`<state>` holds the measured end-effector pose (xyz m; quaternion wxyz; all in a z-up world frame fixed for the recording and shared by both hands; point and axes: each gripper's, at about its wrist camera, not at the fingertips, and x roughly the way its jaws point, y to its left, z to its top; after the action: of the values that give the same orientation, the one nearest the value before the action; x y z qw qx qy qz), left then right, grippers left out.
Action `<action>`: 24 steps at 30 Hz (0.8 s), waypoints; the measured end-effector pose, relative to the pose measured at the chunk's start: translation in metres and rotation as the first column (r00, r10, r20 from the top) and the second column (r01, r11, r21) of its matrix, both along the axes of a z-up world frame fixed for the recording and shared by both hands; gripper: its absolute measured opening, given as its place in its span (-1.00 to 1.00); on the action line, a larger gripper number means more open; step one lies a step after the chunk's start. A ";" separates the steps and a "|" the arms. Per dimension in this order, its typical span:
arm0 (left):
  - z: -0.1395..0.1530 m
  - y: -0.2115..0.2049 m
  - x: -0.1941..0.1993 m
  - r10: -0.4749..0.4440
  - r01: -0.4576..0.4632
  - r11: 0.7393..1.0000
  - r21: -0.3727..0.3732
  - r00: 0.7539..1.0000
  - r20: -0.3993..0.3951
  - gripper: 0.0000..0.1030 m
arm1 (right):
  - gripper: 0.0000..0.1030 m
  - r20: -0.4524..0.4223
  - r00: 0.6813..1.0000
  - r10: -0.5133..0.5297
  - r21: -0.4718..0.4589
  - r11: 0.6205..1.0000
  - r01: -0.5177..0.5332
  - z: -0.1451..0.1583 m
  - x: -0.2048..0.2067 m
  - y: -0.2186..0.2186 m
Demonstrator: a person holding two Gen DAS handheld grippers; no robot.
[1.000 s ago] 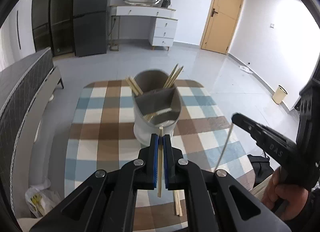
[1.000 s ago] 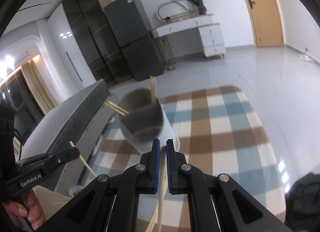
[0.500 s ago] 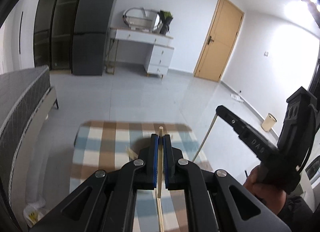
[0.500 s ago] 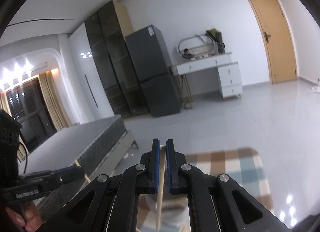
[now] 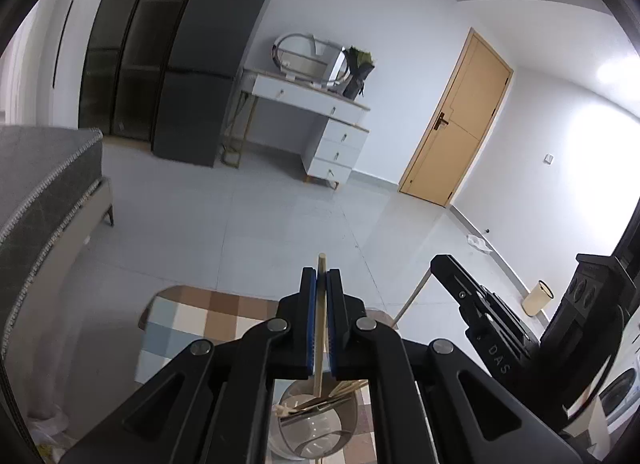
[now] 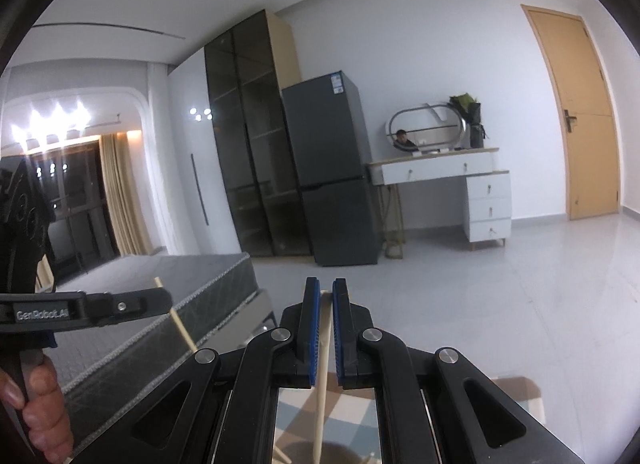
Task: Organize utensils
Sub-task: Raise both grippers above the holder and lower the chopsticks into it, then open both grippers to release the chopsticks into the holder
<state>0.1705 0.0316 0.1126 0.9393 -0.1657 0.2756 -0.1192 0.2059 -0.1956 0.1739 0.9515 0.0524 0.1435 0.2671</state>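
Left gripper [image 5: 318, 284] jaws clenched on one chopstick [image 5: 319, 344]; right gripper [image 6: 326, 296] likewise grasps a second chopstick [image 6: 322, 384]. Utensil holder [image 5: 312, 424] at 6 o'clock below.

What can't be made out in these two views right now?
- Holder: left wrist view, mostly behind the left hand-held gripper; compartments unreadable.
- Right wrist view: holder is only a dark rim at the bottom edge.
- Chopstick lower end: cut off below the right hand-held gripper.
- Table: mostly hidden.
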 end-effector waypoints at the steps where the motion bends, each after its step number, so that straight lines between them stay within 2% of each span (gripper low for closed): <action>1: -0.008 0.000 0.006 0.002 -0.002 1.000 -0.002 1.000 -0.012 -0.99 | -0.89 -0.003 1.000 0.000 -0.010 1.000 -0.001 -0.005 0.003 0.002; 4: -0.023 -0.004 0.013 -0.009 0.009 1.000 0.018 1.000 -0.026 -0.99 | -0.89 -0.022 1.000 0.018 -0.021 1.000 -0.018 -0.021 0.012 0.003; 10: -0.038 -0.005 0.011 -0.026 0.026 1.000 0.000 0.999 -0.042 -0.99 | -0.89 -0.053 0.998 0.042 -0.022 0.999 -0.043 -0.042 0.018 -0.004; 15: -0.048 -0.004 0.006 -0.049 0.048 0.999 -0.008 0.995 -0.088 -0.99 | -0.89 -0.067 0.995 0.072 -0.069 0.995 -0.076 -0.054 0.015 -0.002; 18: -0.052 -0.006 0.001 -0.056 0.058 0.998 0.015 0.993 -0.105 -0.99 | -0.89 -0.066 0.994 0.084 -0.108 0.990 -0.091 -0.060 0.007 -0.002; 22: -0.054 -0.013 -0.009 -0.062 0.068 0.997 0.045 0.990 -0.124 -0.99 | -0.89 -0.080 0.992 0.101 -0.129 0.986 -0.110 -0.066 -0.004 -0.002; 24: -0.060 -0.022 -0.013 -0.067 0.079 0.993 0.083 0.988 -0.141 -0.99 | -0.89 -0.100 0.990 0.098 -0.120 0.987 -0.110 -0.071 -0.008 -0.006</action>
<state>0.1573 0.0098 0.0525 0.9195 -0.1217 0.3507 -0.1295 0.1976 -0.2015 0.1032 0.9298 -0.0026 0.2072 0.3040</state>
